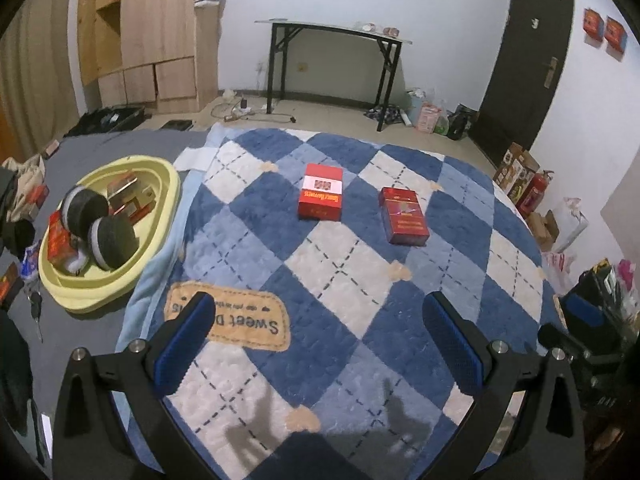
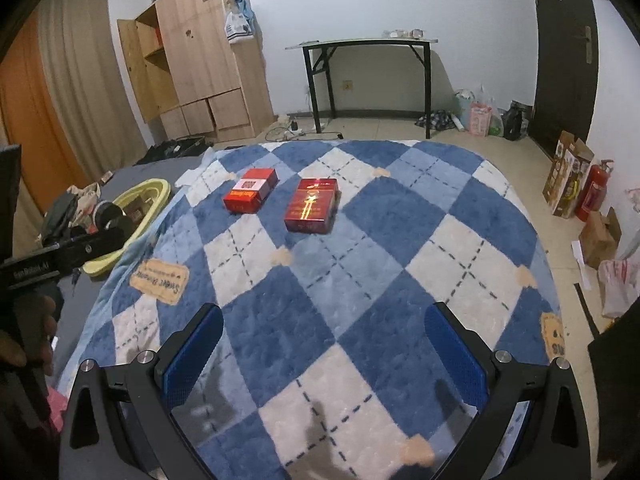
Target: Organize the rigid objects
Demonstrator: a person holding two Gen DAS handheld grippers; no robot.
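Two red boxes lie on a blue and white checked blanket (image 1: 340, 264). One box with a white band (image 1: 321, 192) (image 2: 251, 190) lies left of a darker red box (image 1: 403, 216) (image 2: 311, 205). A yellow basin (image 1: 160, 176) (image 2: 154, 190) at the left holds more red boxes and two black and white round objects (image 1: 86, 208). My left gripper (image 1: 318, 316) hovers open over the blanket, well short of the boxes. My right gripper (image 2: 324, 326) is also open and empty above the blanket. The left gripper's body (image 2: 60, 256) shows at the left edge of the right wrist view.
A wooden wardrobe (image 2: 192, 60) and a black-legged table (image 2: 364, 80) stand by the far wall. A dark door (image 1: 524, 60), cartons and a red fire extinguisher (image 2: 594, 190) are at the right. Clutter and keys (image 1: 34, 304) lie left of the basin.
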